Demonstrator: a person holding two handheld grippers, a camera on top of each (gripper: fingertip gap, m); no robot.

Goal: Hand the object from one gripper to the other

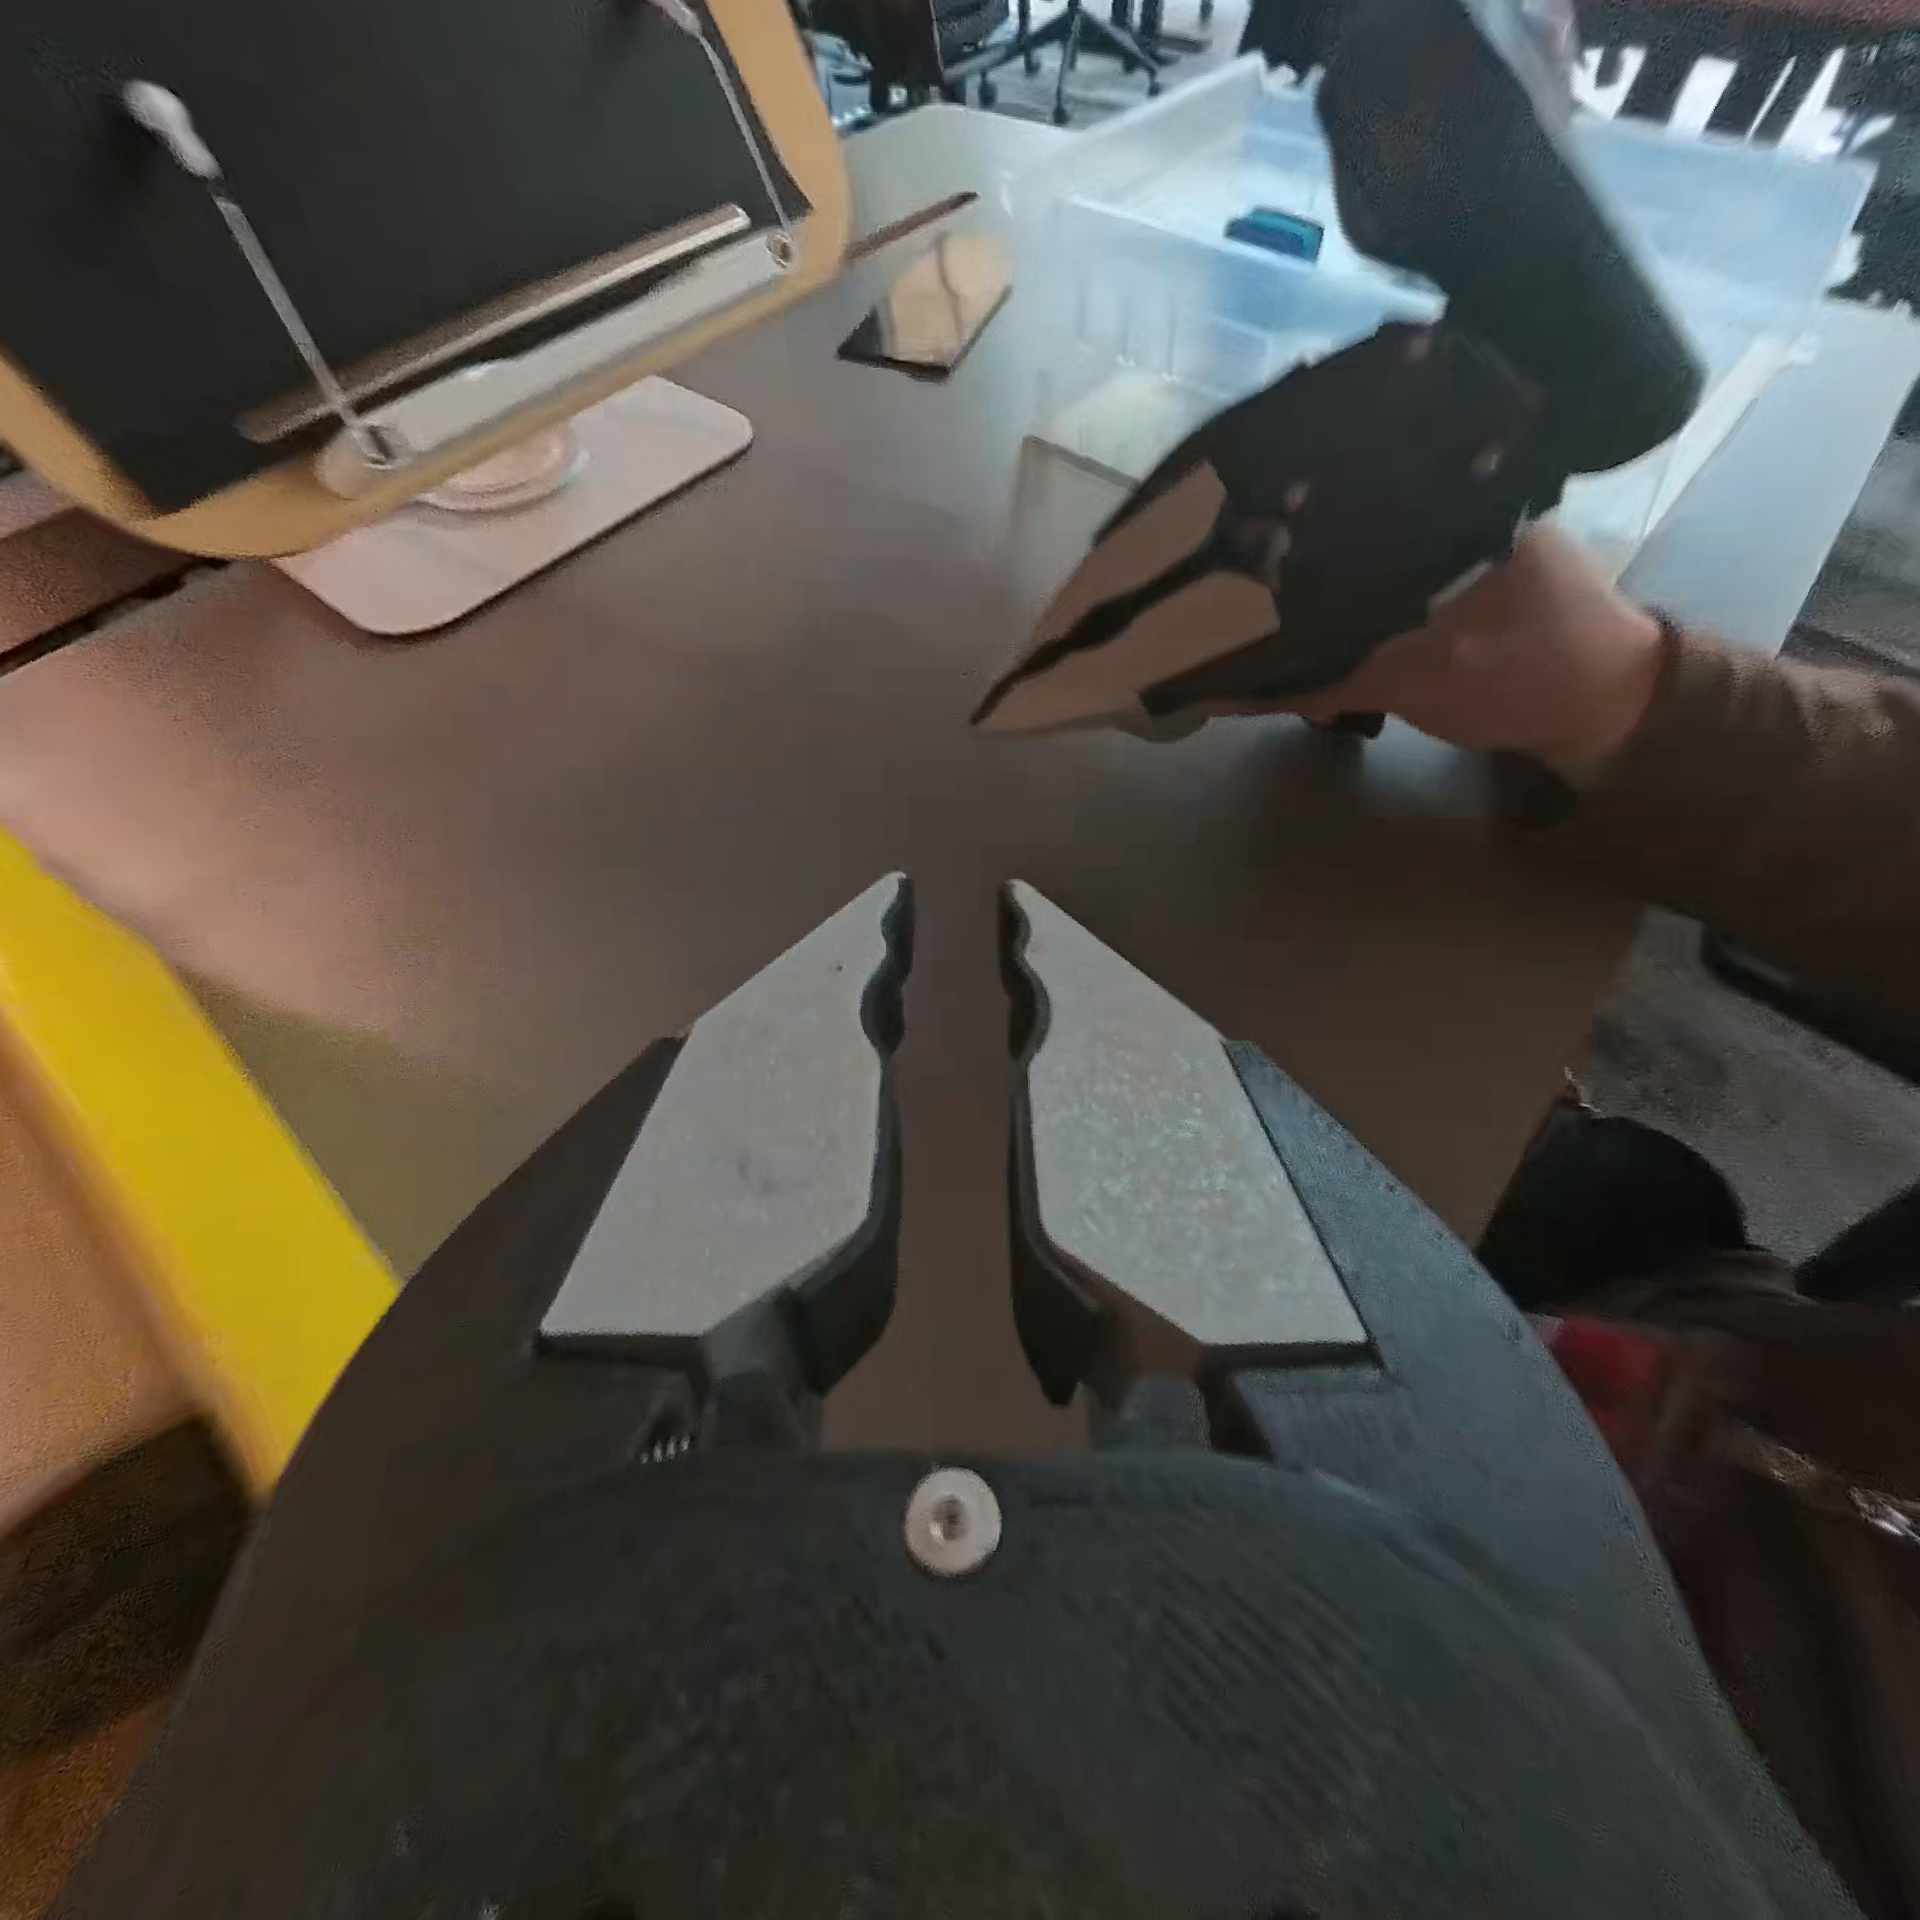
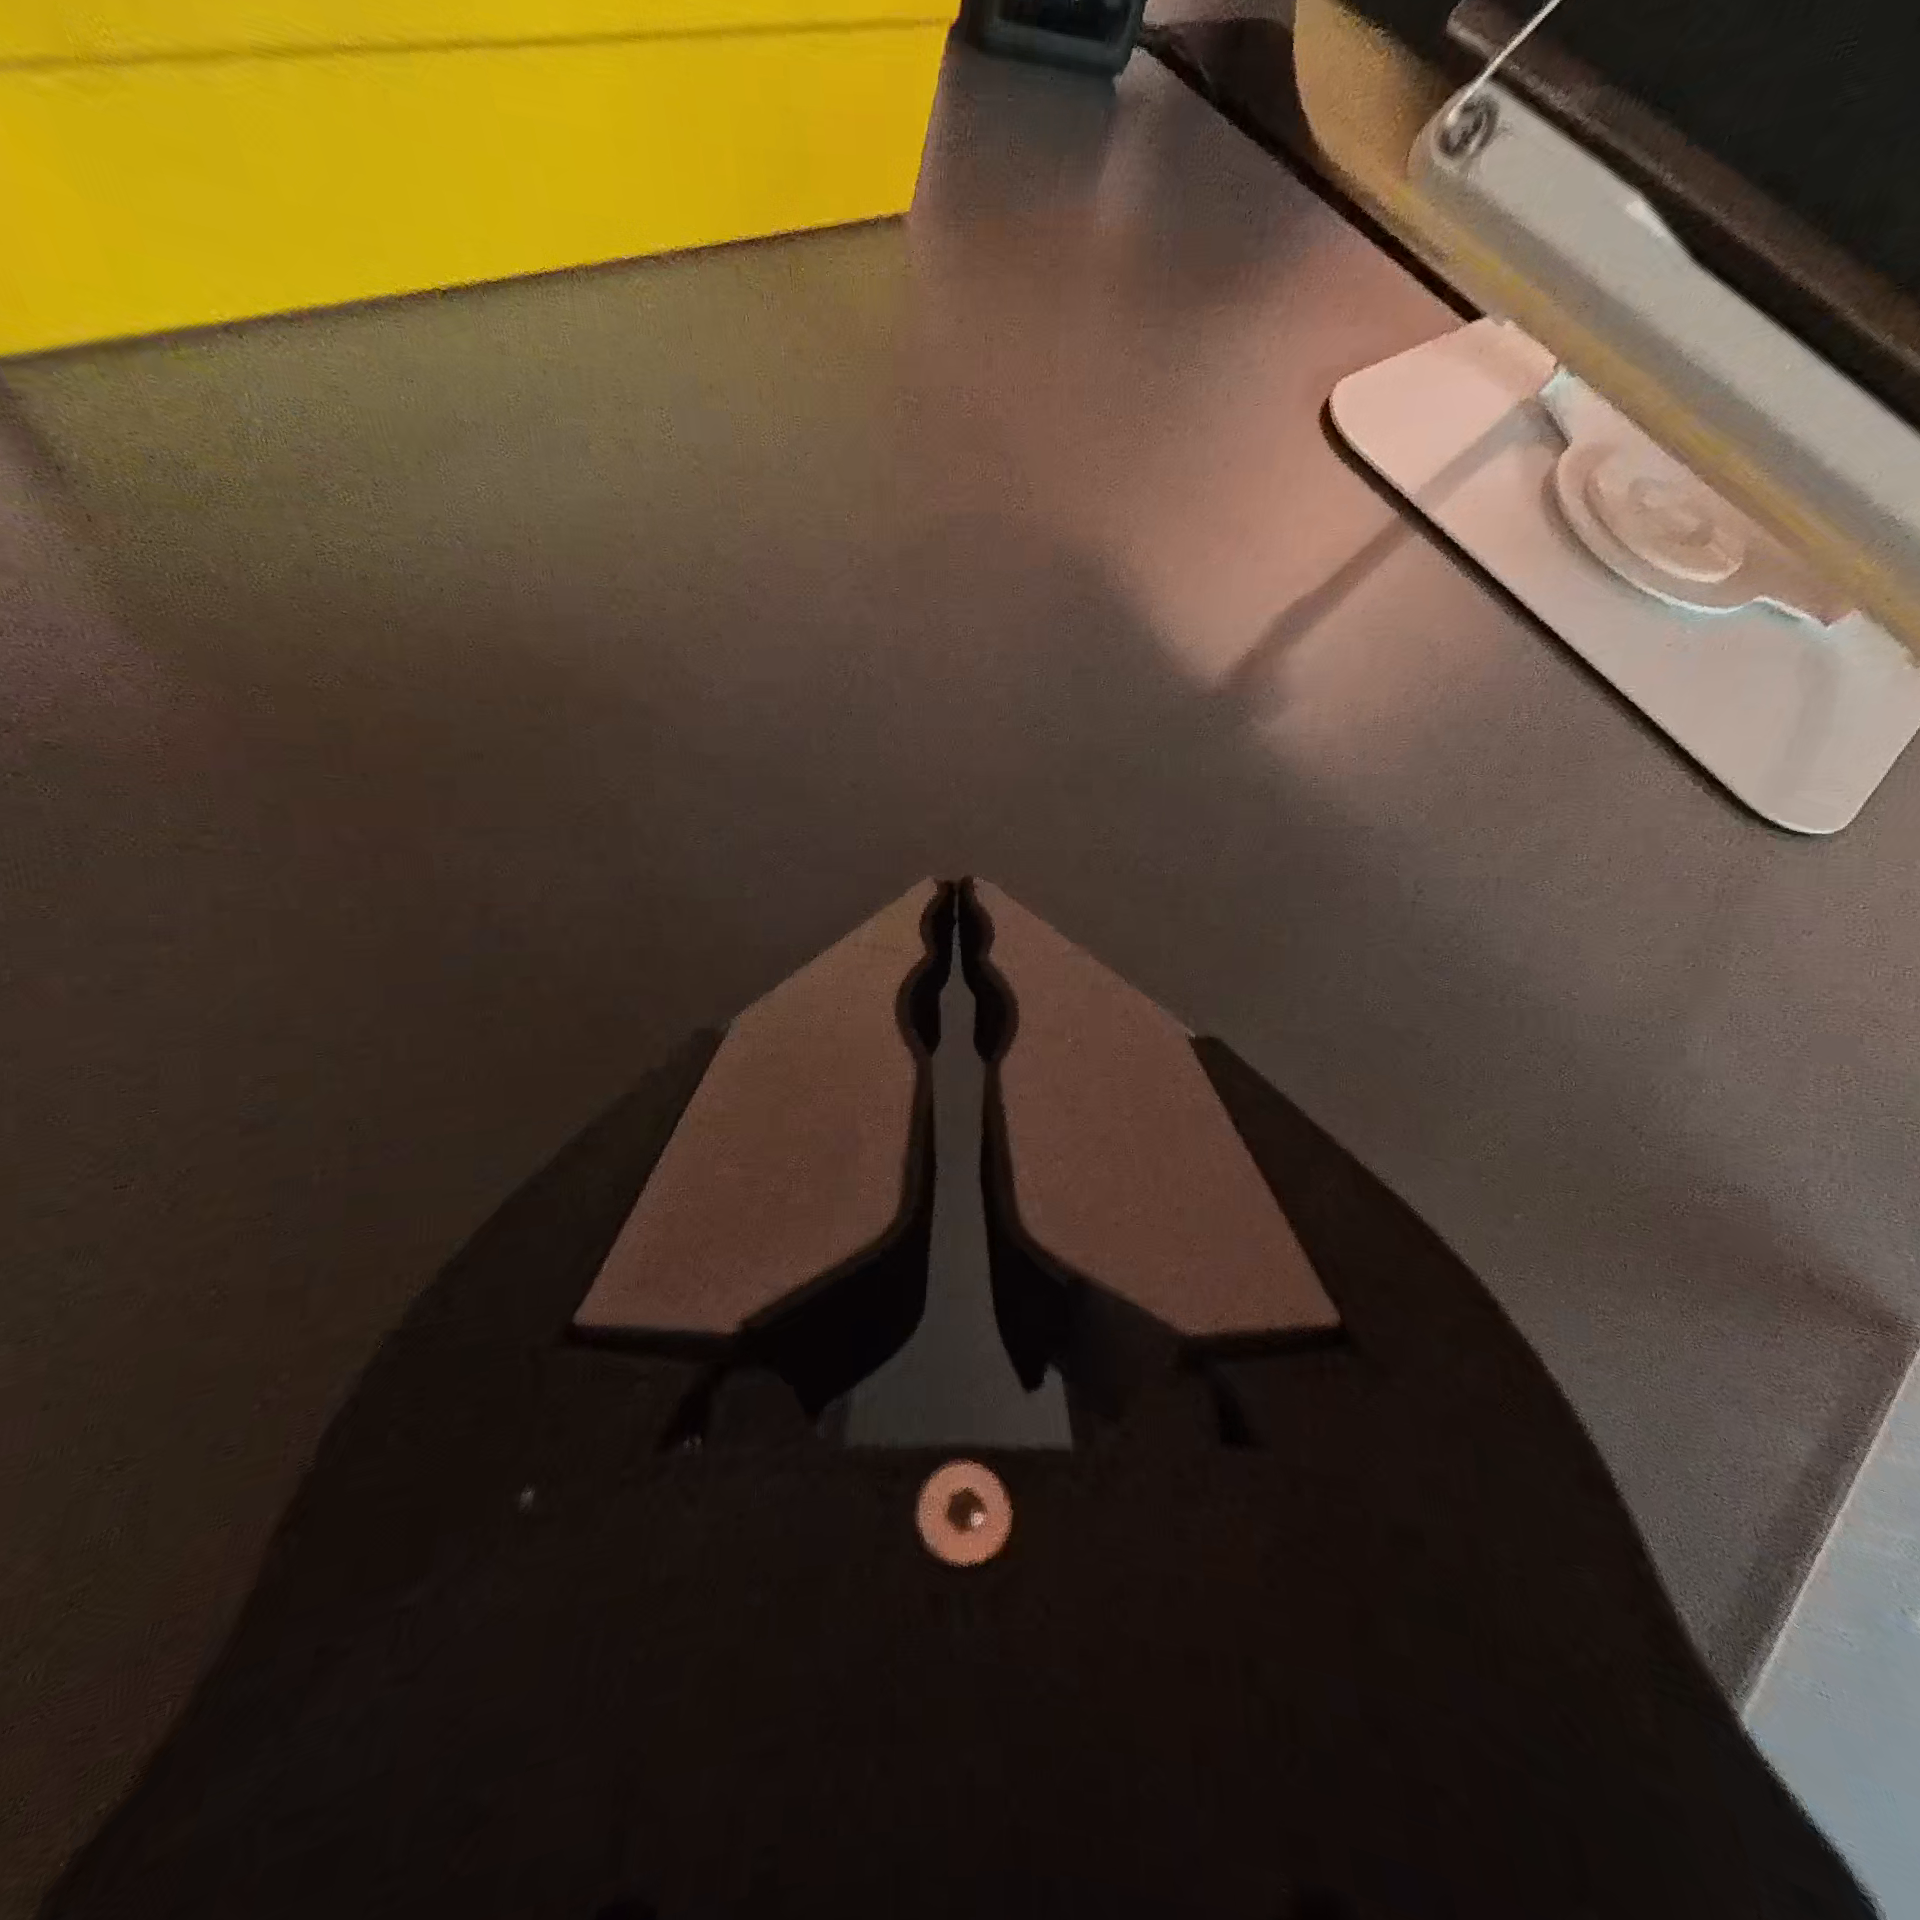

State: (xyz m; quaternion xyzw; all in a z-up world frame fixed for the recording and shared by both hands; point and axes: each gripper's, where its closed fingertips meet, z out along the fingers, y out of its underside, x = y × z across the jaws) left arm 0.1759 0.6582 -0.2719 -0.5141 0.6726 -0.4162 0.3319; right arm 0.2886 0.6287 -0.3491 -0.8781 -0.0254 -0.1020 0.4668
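Note:
No object to hand over shows in either view. My left gripper (image 1: 956, 891) hovers over the dark table (image 1: 644, 790); its jaws stand slightly apart with nothing between them. My right gripper (image 2: 956, 885) is shut with its tips touching, empty, low over the same table (image 2: 623, 675). The right gripper also shows in the left wrist view (image 1: 987, 717), at the right, held by a person's hand (image 1: 1496, 675), shut and pointing left and down toward the table.
A monitor on a silver stand base (image 1: 540, 520) stands at the back left; the base also shows in the right wrist view (image 2: 1662, 582). A yellow box (image 1: 156, 1091) (image 2: 468, 156) sits at the table's left. A phone (image 1: 930, 312) and a clear plastic bin (image 1: 1299, 281) lie farther back. Tip to tip, the grippers are about 15 centimetres apart.

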